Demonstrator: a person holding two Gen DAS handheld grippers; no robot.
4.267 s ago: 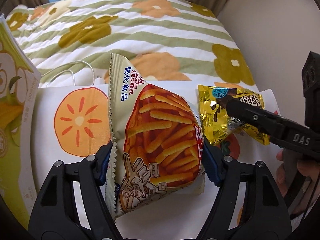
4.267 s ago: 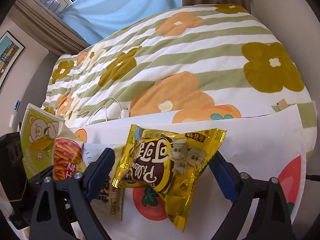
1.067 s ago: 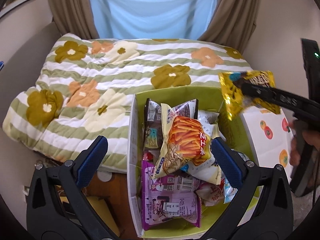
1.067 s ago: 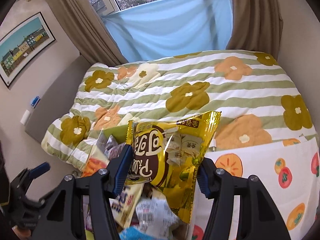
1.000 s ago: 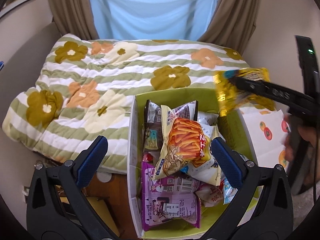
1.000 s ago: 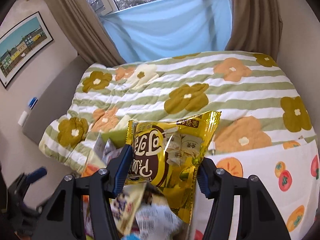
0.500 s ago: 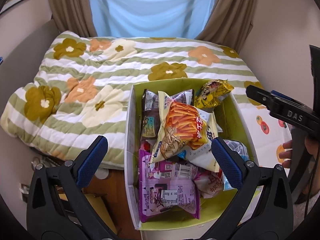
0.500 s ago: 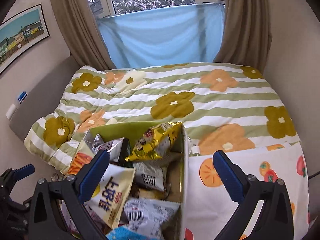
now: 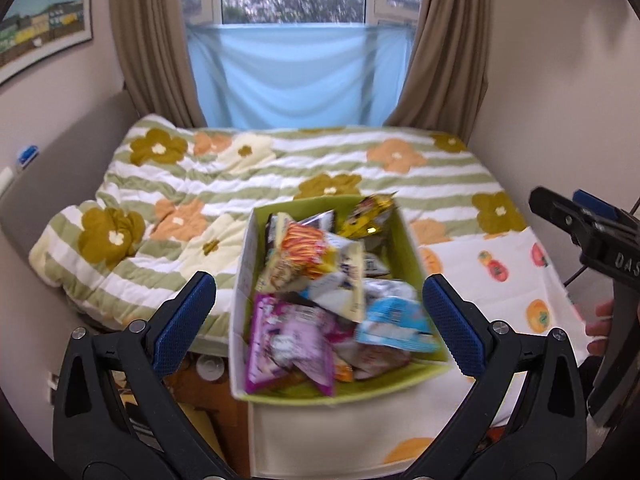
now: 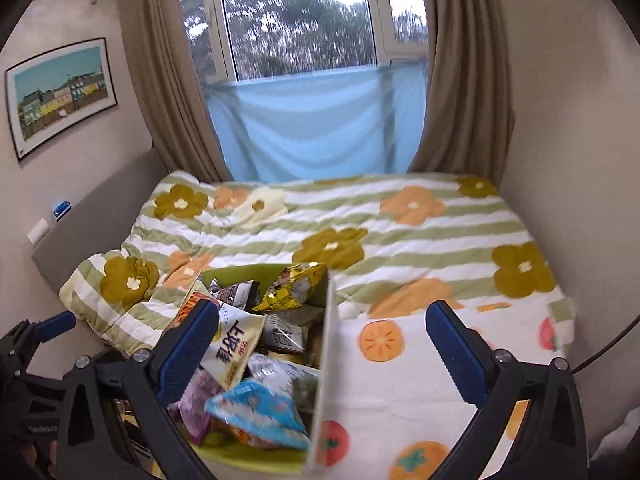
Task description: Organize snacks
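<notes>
We find both the left gripper (image 9: 320,316) and right gripper (image 10: 322,344) wide, empty. The snack packets (image 9: 316,256) in the green box (image 9: 404,236) look light, crinkly, crushable; we advise gripping sealed edges.

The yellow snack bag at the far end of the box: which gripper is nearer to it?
Probably right. The right gripper hovers open over the box's right wall near the yellow snack bag; the left gripper hangs open above the near end.

1. Soft, even daylight enters through the glass window (image 10: 304,20) behind the pale blue fabric screen (image 10: 316,124).
2. No hard shadows or glare below that window.
3. Motion blur smears the green-lined box of snack packets (image 9: 320,394) (image 10: 320,380).
4. Fisheye distortion bends the edges; corners are black.
</notes>
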